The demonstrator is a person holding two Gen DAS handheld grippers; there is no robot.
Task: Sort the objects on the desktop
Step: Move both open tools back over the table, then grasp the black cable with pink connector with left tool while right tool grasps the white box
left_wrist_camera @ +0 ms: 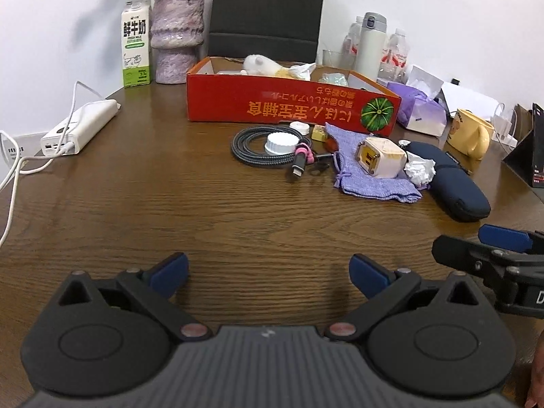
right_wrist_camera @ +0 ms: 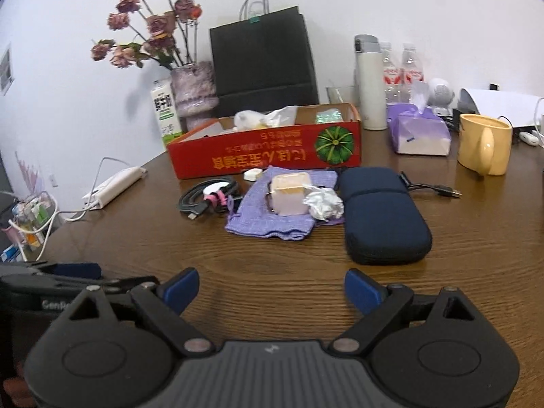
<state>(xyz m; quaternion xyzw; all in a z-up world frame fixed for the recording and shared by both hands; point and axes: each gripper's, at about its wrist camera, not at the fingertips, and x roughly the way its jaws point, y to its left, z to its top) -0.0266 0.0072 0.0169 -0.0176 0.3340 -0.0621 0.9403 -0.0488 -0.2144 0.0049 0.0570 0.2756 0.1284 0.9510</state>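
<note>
A red cardboard box [left_wrist_camera: 272, 107] [right_wrist_camera: 272, 156] stands at the back of the wooden table with a few items in it. In front of it lie a coiled grey cable [left_wrist_camera: 258, 151] [right_wrist_camera: 200, 197], a white lid [left_wrist_camera: 281, 143], a purple cloth [left_wrist_camera: 370, 176] [right_wrist_camera: 272, 217], a cream cube-shaped gadget [left_wrist_camera: 380, 158] [right_wrist_camera: 290, 193], crumpled paper [left_wrist_camera: 420, 170] [right_wrist_camera: 323, 205] and a navy case [left_wrist_camera: 452, 183] [right_wrist_camera: 380, 214]. My left gripper [left_wrist_camera: 268, 273] is open and empty over bare table, well short of them. My right gripper [right_wrist_camera: 272, 294] is open and empty, beside the left one.
A milk carton [left_wrist_camera: 136, 44], a purple vase [left_wrist_camera: 176, 37], a black bag [right_wrist_camera: 265, 61], a white flask [right_wrist_camera: 370, 85], a tissue pack [right_wrist_camera: 418, 132] and a yellow mug [right_wrist_camera: 482, 144] line the back. A white power bank [left_wrist_camera: 80, 125] with cables lies left.
</note>
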